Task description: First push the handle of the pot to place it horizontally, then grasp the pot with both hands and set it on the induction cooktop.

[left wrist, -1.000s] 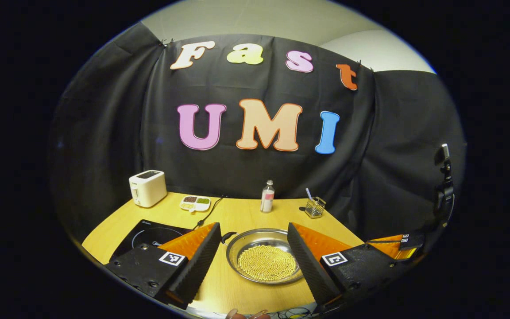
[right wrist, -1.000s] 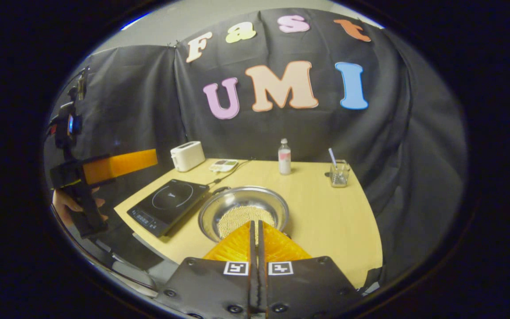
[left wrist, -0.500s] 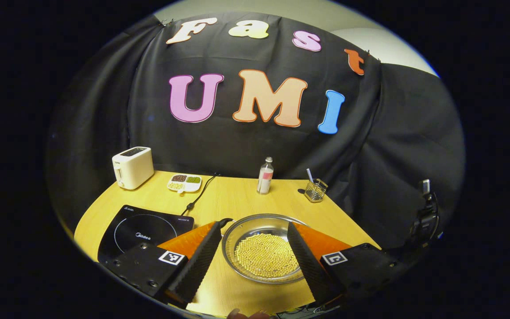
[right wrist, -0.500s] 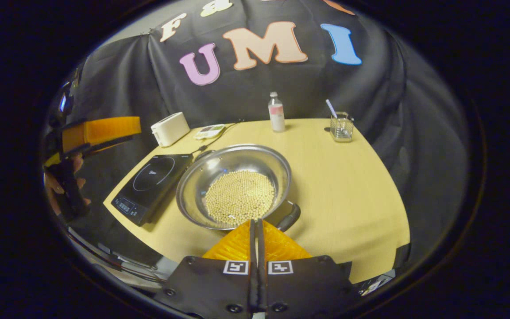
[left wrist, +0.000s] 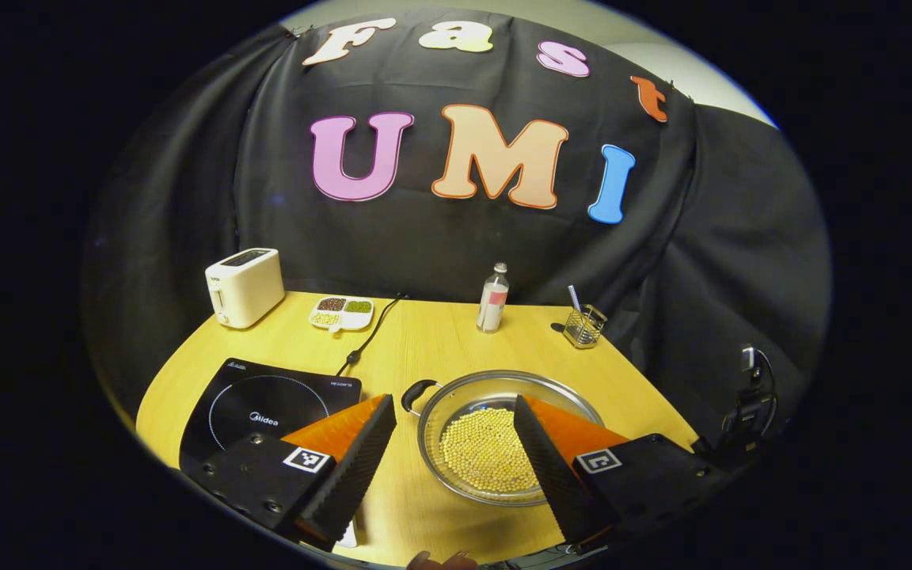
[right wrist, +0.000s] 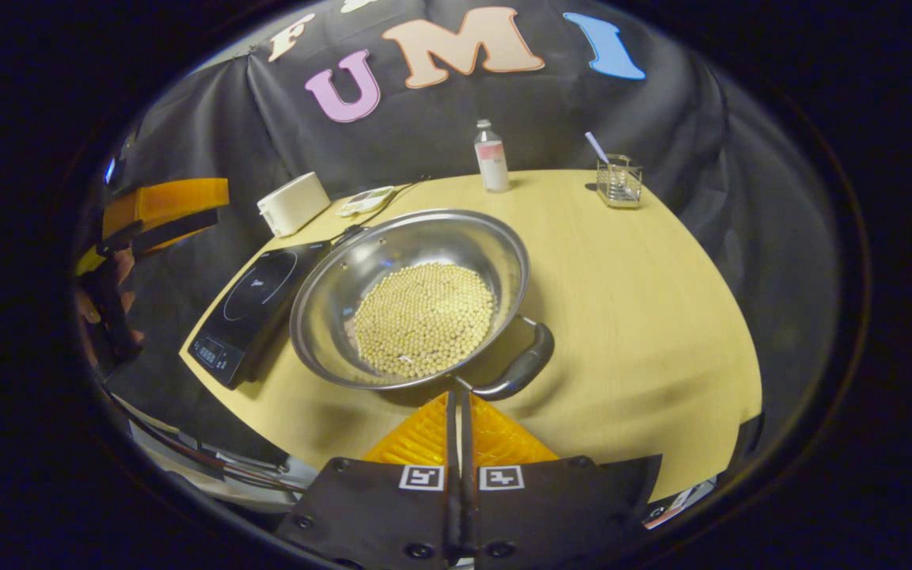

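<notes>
At the bottom centre, the right gripper (right wrist: 457,400), fingers pressed together, sits just below the pot (right wrist: 412,297); the left gripper (left wrist: 454,427) gapes wide, holding nothing.

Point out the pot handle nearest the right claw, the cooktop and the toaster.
pot handle (right wrist: 521,368), right gripper view, middle of the black grip.
cooktop (left wrist: 266,404), left gripper view, glass inside the ring.
toaster (left wrist: 245,286), left gripper view, front face.
</notes>
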The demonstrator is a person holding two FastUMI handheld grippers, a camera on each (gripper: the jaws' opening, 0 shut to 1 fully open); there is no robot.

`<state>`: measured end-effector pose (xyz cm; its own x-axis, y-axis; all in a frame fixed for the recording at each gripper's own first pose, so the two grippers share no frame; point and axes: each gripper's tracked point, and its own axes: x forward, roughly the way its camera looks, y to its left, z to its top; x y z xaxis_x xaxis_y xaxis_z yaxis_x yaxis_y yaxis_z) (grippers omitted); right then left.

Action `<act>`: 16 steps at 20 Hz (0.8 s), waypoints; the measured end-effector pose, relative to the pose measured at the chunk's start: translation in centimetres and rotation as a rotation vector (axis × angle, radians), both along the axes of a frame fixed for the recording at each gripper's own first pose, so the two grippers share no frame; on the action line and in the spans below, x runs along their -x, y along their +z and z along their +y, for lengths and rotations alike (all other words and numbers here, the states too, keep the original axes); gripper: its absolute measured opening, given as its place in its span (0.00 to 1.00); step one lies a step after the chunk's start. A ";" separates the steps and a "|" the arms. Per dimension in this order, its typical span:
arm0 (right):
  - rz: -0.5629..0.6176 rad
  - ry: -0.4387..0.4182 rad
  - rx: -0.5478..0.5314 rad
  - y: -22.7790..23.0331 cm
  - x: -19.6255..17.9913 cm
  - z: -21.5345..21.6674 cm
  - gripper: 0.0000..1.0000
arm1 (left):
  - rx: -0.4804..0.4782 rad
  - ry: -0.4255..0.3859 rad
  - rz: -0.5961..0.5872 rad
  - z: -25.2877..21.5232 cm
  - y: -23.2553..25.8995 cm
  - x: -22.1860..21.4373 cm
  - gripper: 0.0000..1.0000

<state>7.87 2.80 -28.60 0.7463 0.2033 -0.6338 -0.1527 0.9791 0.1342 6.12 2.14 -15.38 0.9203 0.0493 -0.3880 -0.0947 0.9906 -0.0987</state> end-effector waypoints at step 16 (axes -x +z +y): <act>-0.006 -0.025 0.033 0.6 -5.0 -4.3 0.02 | -0.003 0.069 0.040 2.2 -1.1 -0.5 0.97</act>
<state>12.84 -1.54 -28.04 0.7550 0.1632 -0.6351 -0.1285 0.9866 0.1008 6.63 4.33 -16.47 0.8986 0.1131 -0.4239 -0.1665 0.9819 -0.0908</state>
